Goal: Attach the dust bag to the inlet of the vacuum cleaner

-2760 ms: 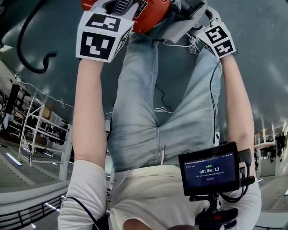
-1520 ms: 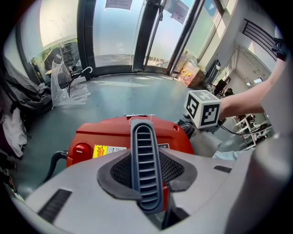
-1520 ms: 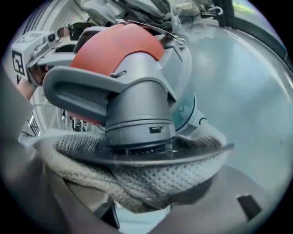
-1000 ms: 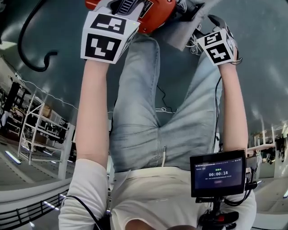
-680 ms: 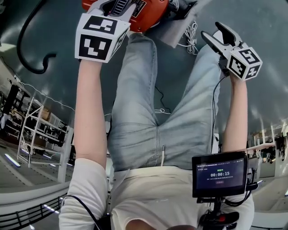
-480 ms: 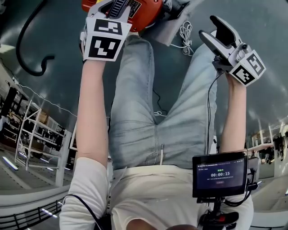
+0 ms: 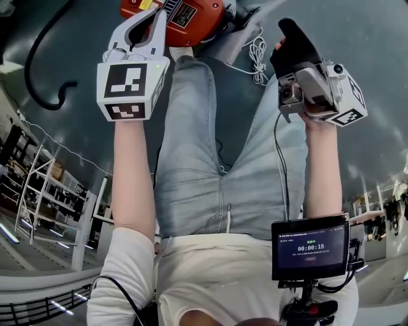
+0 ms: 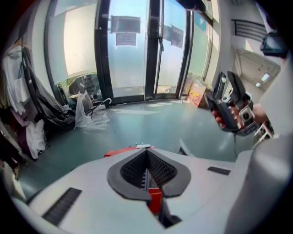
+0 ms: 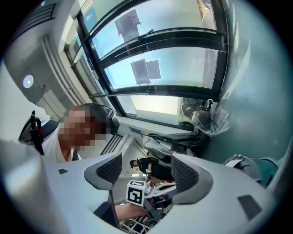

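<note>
**A:** How stood the left tongs (image 8: 147, 157)?

**B:** They had just been closing. The pads met with nothing between them. Their tips pointed down beside the red vacuum cleaner (image 7: 182, 14) on the floor, likely to steady it.

**A:** And the right tongs (image 9: 147, 170)?

**B:** Wide apart and empty, tilted up toward the person, probably to keep clear of the work.

**A:** The dust bag (image 7: 224, 37)?

**B:** It was grey and lay against the vacuum, with its white cord (image 7: 255, 54) loose beside it. I couldn't tell whether it sat on the inlet.
</note>
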